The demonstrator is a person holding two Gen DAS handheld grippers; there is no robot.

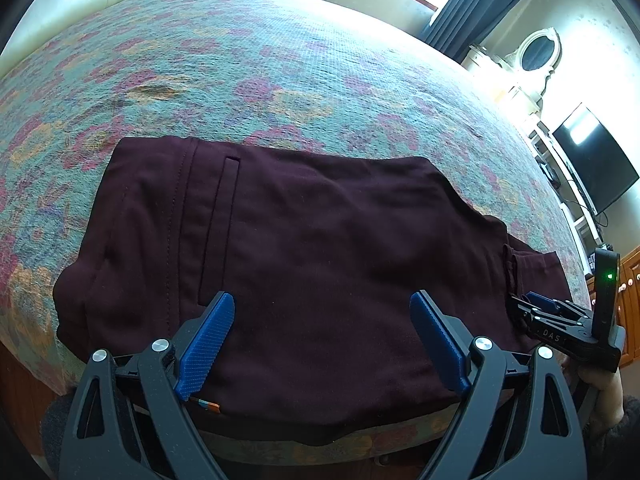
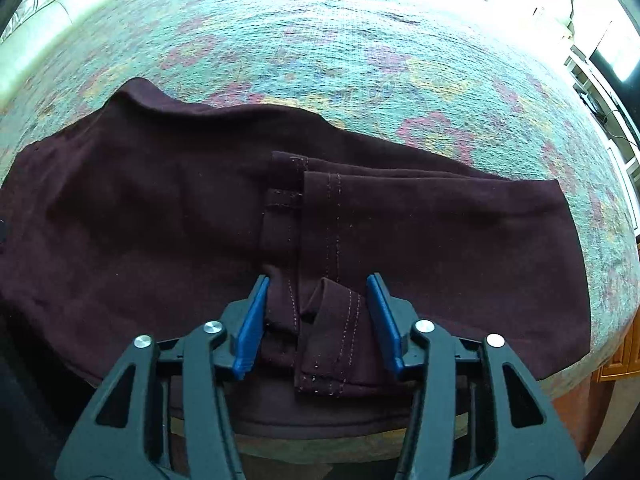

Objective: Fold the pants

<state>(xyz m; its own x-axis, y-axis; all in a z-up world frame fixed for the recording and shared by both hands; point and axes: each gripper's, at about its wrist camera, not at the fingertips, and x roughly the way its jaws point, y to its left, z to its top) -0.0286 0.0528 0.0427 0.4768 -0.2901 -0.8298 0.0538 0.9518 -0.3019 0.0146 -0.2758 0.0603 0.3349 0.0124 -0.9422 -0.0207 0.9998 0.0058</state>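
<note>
Dark maroon pants (image 1: pixel 304 248) lie folded on the floral bedspread (image 1: pixel 248 60), near the bed's front edge. My left gripper (image 1: pixel 322 312) is open and empty, its blue fingers wide apart above the pants' front edge. My right gripper (image 2: pixel 318 300) has its jaws partly closed around a bunched fold of the hemmed cuffs (image 2: pixel 328 320); the cloth sits between the pads, and I cannot tell whether it is squeezed. The pants also fill the right wrist view (image 2: pixel 160 208). The right gripper shows in the left wrist view (image 1: pixel 532 304) at the pants' right end.
The bed's wooden frame (image 2: pixel 568 412) runs below the front edge. A padded headboard (image 1: pixel 80 0) is at the far left. A television (image 1: pixel 596 160) and white shelving stand at the right, wooden cabinets (image 1: pixel 630 300) beyond.
</note>
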